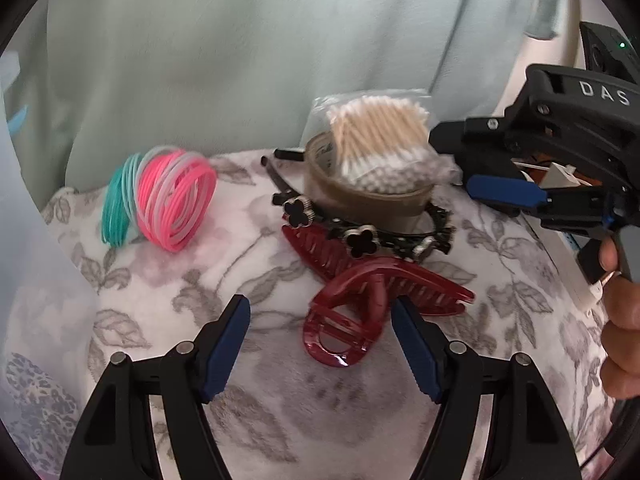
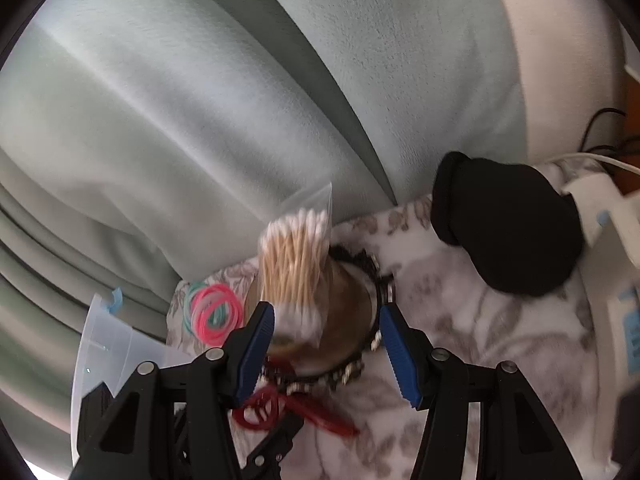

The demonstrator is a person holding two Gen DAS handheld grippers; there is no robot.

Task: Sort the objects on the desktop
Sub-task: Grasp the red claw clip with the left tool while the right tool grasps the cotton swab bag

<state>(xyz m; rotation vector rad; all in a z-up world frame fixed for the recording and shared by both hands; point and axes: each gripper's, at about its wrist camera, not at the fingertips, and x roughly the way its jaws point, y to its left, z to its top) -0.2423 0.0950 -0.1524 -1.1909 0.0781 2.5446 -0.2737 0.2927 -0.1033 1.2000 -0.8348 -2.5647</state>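
1. My left tool [image 1: 320, 344] is wide open and holds nothing. The round end of the red hair claw [image 1: 360, 304] lies between its two blue pads.
2. My right tool [image 2: 326, 348] is wide open too. It hangs just over the bag of cotton swabs [image 2: 294, 264], which leans in the roll of brown tape [image 1: 360, 196]. It grips nothing that I can see.
3. The surface is soft with a leaf-print cloth [image 1: 200, 280] on it. I can't tell if it is a counter or a bed.
4. The claw, the black flower headband [image 1: 360, 236], the tape and the swabs all sit in one heap in the middle of the cloth, touching each other.
5. The pink and teal hair ties [image 1: 160, 196] lie apart, near the far left edge.
6. A black cloth thing [image 2: 508, 224] lies near the far right edge.
7. A clear plastic tub [image 2: 108, 344] sits off the left edge. I can't see inside it.
8. So the heap is mixed now. I think sorting is left, but how much is done I can't tell.
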